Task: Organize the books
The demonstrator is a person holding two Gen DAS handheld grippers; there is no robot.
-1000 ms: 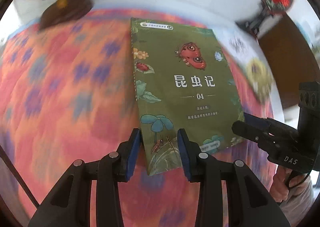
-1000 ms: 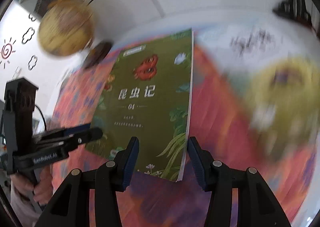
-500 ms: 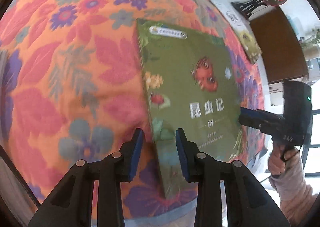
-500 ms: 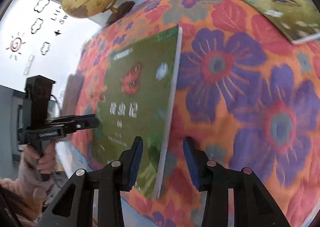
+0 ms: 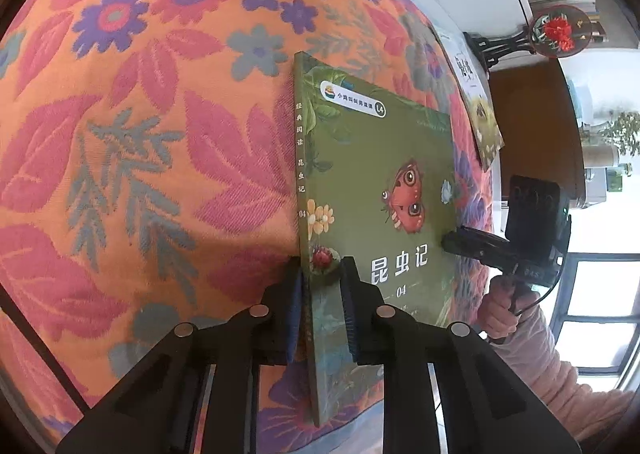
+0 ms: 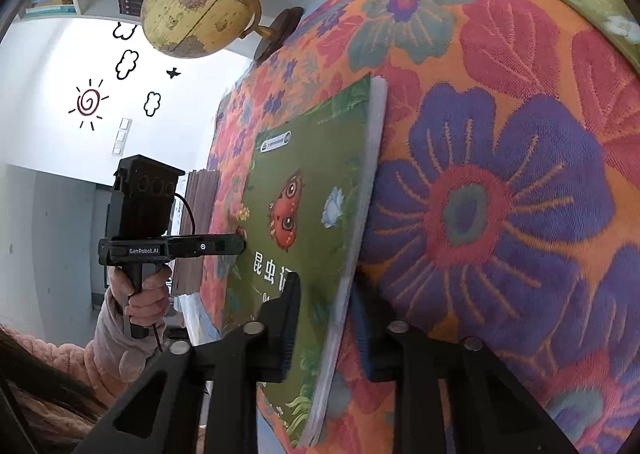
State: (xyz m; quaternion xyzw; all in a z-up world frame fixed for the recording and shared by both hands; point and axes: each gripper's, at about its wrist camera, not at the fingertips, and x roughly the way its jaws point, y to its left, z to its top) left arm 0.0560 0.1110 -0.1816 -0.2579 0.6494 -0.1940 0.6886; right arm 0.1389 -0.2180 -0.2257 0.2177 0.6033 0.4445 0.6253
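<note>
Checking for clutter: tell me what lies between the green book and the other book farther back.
Only bare flowered cloth between the green book and the other book, per the left wrist view.

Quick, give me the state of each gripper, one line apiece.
Left gripper: just closed, shut on the spine edge of the green book.
Right gripper: just closed, shut on the book's page edge.
</note>
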